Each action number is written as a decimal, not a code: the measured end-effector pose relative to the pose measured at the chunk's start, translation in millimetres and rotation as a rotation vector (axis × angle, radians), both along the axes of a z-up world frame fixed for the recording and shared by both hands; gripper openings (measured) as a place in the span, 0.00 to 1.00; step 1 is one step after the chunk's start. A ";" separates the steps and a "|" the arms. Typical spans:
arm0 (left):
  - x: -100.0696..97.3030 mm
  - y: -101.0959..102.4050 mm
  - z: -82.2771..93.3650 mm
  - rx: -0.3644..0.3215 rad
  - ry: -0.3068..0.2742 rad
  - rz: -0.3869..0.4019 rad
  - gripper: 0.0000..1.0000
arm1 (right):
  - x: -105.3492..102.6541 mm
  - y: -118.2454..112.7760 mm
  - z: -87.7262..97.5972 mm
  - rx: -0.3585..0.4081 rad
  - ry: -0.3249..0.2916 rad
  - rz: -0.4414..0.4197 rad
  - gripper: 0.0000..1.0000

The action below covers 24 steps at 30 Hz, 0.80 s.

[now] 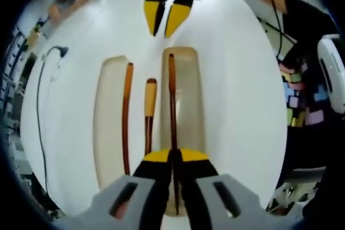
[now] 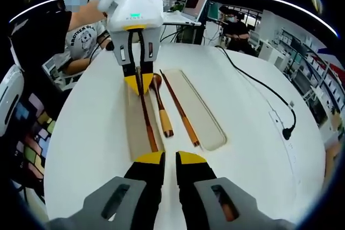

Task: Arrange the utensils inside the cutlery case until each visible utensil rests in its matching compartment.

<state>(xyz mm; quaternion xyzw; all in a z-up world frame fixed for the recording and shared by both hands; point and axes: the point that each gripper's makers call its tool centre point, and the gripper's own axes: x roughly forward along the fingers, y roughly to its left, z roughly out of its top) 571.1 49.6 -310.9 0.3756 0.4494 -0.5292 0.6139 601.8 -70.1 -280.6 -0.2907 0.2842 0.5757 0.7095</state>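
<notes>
Gripping a dark wooden chopstick (image 1: 172,100), the left gripper (image 1: 173,157) has its jaws pinched on it over one translucent beige case half (image 1: 188,95).
Beyond, a wooden-handled spoon (image 1: 149,111) lies on the white table (image 1: 242,106) between halves; another chopstick (image 1: 126,117) rests in the other half (image 1: 110,122); the right gripper (image 1: 166,20) hovers with jaws apart.

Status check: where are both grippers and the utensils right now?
Left gripper shut on chopstick over one tray half. Right gripper open, empty. Spoon on table between halves; second chopstick along other half's edge.
</notes>
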 end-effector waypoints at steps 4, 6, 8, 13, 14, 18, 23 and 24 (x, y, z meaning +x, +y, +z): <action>-0.2 -4.4 1.9 -0.029 0.005 0.004 0.04 | 0.0 0.8 -1.5 0.001 0.004 0.002 0.07; -0.5 -2.3 -1.1 -0.012 -0.002 -0.011 0.04 | -0.1 2.0 -2.2 0.002 0.006 0.003 0.07; 0.1 -1.8 -4.1 -0.011 -0.007 -0.015 0.04 | -0.2 3.3 -2.5 0.003 0.007 0.004 0.07; -3.2 -1.2 -4.2 -0.022 0.019 0.001 0.05 | 0.1 4.7 -2.4 -0.002 0.003 0.008 0.07; -3.4 -0.4 -3.0 -0.022 0.020 0.002 0.05 | 0.4 4.7 -2.5 -0.006 0.001 0.010 0.07; -2.5 -1.0 4.9 -0.045 0.011 0.014 0.05 | 1.9 5.8 -2.2 -0.009 -0.006 0.011 0.07; 5.1 0.6 17.7 -0.061 -0.028 0.023 0.05 | 17.0 10.2 4.6 0.014 -0.059 -0.038 0.08; 7.0 0.8 19.9 -0.065 -0.034 0.028 0.05 | 18.4 10.9 5.9 0.018 -0.063 -0.039 0.08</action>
